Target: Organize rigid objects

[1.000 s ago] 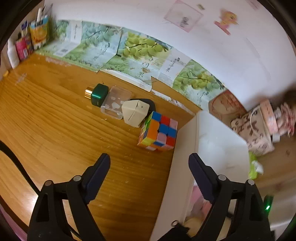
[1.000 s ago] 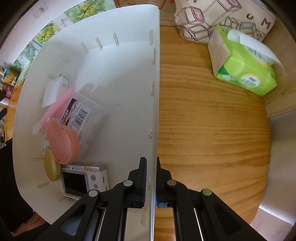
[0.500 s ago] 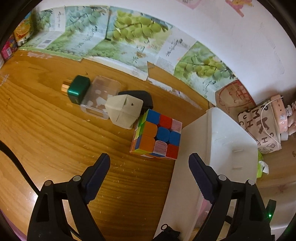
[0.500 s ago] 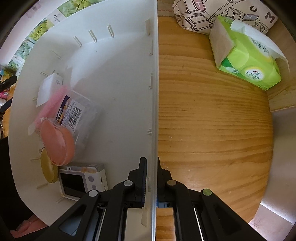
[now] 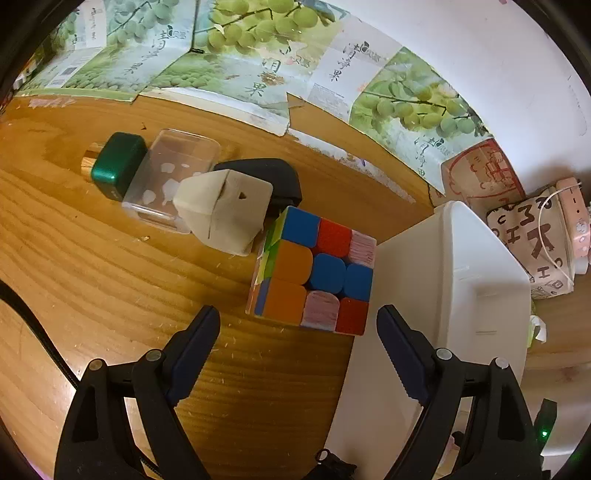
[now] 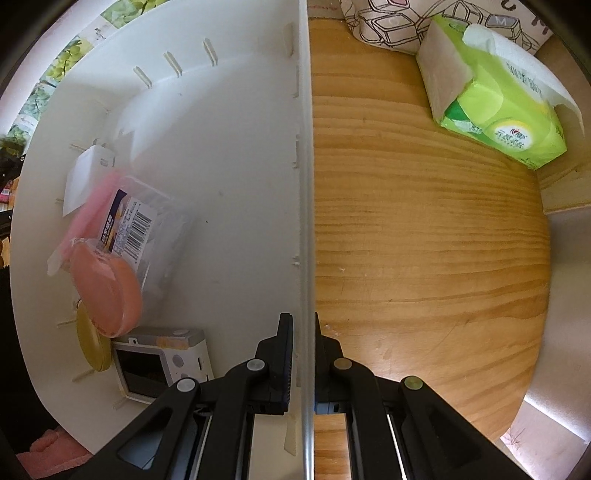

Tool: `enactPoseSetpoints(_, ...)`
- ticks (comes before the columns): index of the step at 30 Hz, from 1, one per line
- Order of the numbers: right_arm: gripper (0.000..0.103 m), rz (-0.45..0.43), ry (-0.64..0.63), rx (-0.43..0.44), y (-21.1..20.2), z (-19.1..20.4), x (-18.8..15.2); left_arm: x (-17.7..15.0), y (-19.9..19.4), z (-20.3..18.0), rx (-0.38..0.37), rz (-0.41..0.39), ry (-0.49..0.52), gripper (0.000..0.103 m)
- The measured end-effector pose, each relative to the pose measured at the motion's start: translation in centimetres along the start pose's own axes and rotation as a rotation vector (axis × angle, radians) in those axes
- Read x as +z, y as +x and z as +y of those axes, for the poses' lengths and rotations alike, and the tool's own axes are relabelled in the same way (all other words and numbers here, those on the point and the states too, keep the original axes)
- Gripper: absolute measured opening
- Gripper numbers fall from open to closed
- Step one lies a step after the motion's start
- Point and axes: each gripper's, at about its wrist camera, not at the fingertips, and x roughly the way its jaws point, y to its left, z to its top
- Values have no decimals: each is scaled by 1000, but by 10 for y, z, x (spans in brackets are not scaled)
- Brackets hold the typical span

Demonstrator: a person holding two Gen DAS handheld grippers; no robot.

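A colourful puzzle cube (image 5: 314,273) sits on the wooden table beside a white storage bin (image 5: 454,295). My left gripper (image 5: 298,328) is open and empty, its fingers just short of the cube on either side. Behind the cube lie a cream house-shaped box (image 5: 225,210), a black object (image 5: 273,177), a clear case (image 5: 173,181) and a green bottle (image 5: 118,164). My right gripper (image 6: 303,328) is shut on the bin's right wall (image 6: 304,184). Inside the bin are an orange round case (image 6: 107,284), a barcoded clear box (image 6: 136,229), a yellow disc (image 6: 90,343) and a small white camera (image 6: 159,362).
Grape-printed cartons (image 5: 258,55) line the wall behind the objects. A green tissue pack (image 6: 495,99) and a patterned pouch (image 6: 384,22) lie on the table right of the bin. A patterned bag (image 5: 532,243) sits beyond the bin.
My left gripper has moved forward and down toward the cube, which now sits close between the open fingers. The right gripper keeps its hold on the bin wall; the bin shifted slightly.
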Motion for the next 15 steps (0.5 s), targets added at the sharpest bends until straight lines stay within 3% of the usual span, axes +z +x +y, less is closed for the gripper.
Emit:
enactPoseSetpoints(6, 6, 8, 8, -6, 3, -1, 2, 4, 9, 1, 10, 8, 3, 88)
enactPoseSetpoints(15, 6, 18, 10, -20, 8, 3, 3, 7, 12, 2, -20, 2, 0, 76)
